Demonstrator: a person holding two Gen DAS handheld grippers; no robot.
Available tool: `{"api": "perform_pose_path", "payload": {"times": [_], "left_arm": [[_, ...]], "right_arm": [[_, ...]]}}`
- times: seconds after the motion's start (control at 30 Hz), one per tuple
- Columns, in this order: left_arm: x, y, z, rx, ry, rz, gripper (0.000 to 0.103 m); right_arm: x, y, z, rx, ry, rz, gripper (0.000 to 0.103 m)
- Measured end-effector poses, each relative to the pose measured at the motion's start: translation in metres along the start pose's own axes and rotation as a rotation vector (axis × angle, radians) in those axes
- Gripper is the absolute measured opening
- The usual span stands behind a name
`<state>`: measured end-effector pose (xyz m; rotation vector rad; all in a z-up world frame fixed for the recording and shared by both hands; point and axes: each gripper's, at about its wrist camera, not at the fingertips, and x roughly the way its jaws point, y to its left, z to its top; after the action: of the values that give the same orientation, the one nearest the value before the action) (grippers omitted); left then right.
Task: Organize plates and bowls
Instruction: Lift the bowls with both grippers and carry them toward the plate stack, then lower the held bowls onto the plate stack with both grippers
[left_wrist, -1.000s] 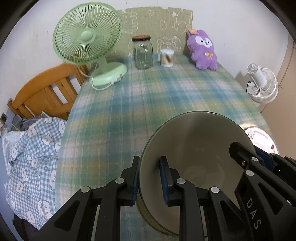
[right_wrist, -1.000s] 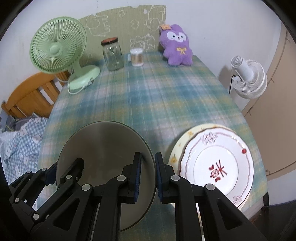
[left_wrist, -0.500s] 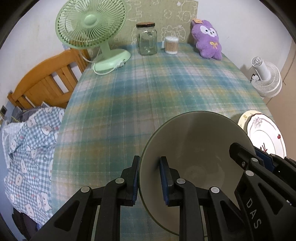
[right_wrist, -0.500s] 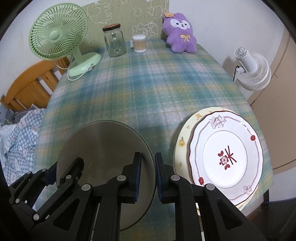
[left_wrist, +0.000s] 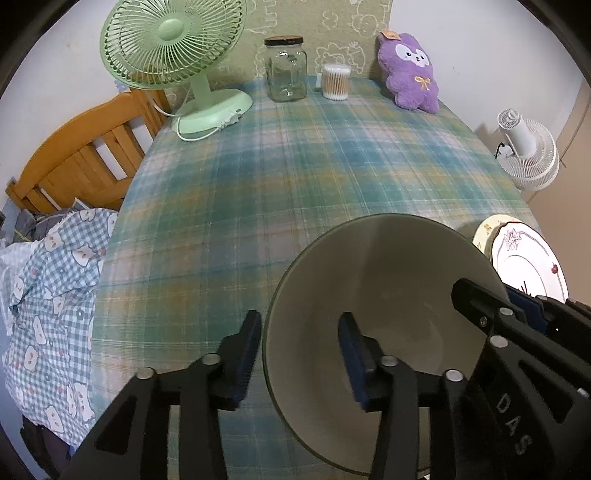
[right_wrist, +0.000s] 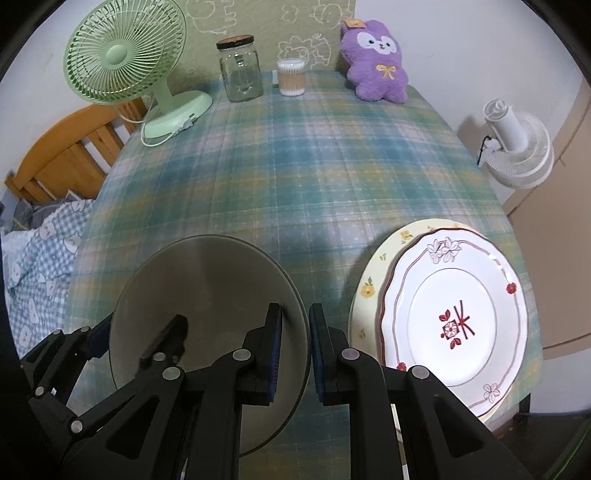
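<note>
Our left claw (left_wrist: 299, 354) was opening astride the grey-green ceramic bowl (left_wrist: 384, 280) rim, lower frame; right claw (right_wrist: 295, 350) clenched on opp. rim.

2 fisheye wrist cameras looked steeply down and forward across a plaid-covered table (left_wrist: 295, 177), each set close behind its own gripper's fingers. The left-wrist view sat left of a grey bowl (left_wrist: 369, 280), the right-wrist view right of the bowl, nearer the stacked plates (right_wrist: 454, 314). Both shared the bowl, the plates, a green fan (left_wrist: 173, 40), a glass jar (right_wrist: 240, 70) and a purple plush toy (right_wrist: 376, 62) at the far edge.
</note>
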<state>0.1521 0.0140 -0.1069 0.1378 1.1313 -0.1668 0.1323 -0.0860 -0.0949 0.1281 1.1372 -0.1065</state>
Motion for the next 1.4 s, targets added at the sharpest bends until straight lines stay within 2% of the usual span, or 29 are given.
{"api": "perform_pose_path", "payload": {"times": [0.07, 0.17, 0.2, 0.73, 0.83, 0.87, 0.9, 0.97, 1.07, 1.4], "left_arm": [[0.001, 0.002, 0.001, -0.008, 0.001, -0.009, 0.059], [0.004, 0.004, 0.002, -0.004, 0.006, -0.018, 0.065], [0.005, 0.005, 0.002, -0.006, 0.006, -0.019, 0.066], [0.018, 0.007, 0.0, -0.027, 0.028, -0.021, 0.067], [0.019, 0.004, 0.0, -0.02, 0.041, -0.035, 0.067], [0.02, 0.002, -0.001, -0.011, 0.048, -0.042, 0.067], [0.02, -0.001, -0.001, -0.001, 0.05, -0.042, 0.066], [0.018, -0.007, -0.004, 0.02, 0.035, -0.038, 0.059], [0.019, -0.007, -0.004, 0.014, 0.045, -0.061, 0.057], [0.015, -0.001, -0.004, -0.018, 0.062, -0.07, 0.053]], "right_arm": [[0.006, -0.003, 0.001, 0.003, 0.024, 0.016, 0.025], [0.011, -0.007, 0.002, 0.027, 0.038, 0.029, 0.046], [0.013, -0.008, 0.002, 0.036, 0.037, 0.034, 0.047], [0.032, -0.01, 0.005, 0.047, 0.074, 0.081, 0.046], [0.035, -0.01, 0.005, 0.052, 0.096, 0.098, 0.044], [0.037, -0.009, 0.004, 0.051, 0.113, 0.112, 0.04], [0.037, -0.006, 0.003, 0.043, 0.118, 0.115, 0.036], [0.034, -0.002, 0.001, 0.017, 0.106, 0.104, 0.034], [0.033, -0.002, 0.001, 0.015, 0.109, 0.105, 0.034], [0.027, 0.003, 0.001, 0.018, 0.102, 0.089, 0.034]]}}
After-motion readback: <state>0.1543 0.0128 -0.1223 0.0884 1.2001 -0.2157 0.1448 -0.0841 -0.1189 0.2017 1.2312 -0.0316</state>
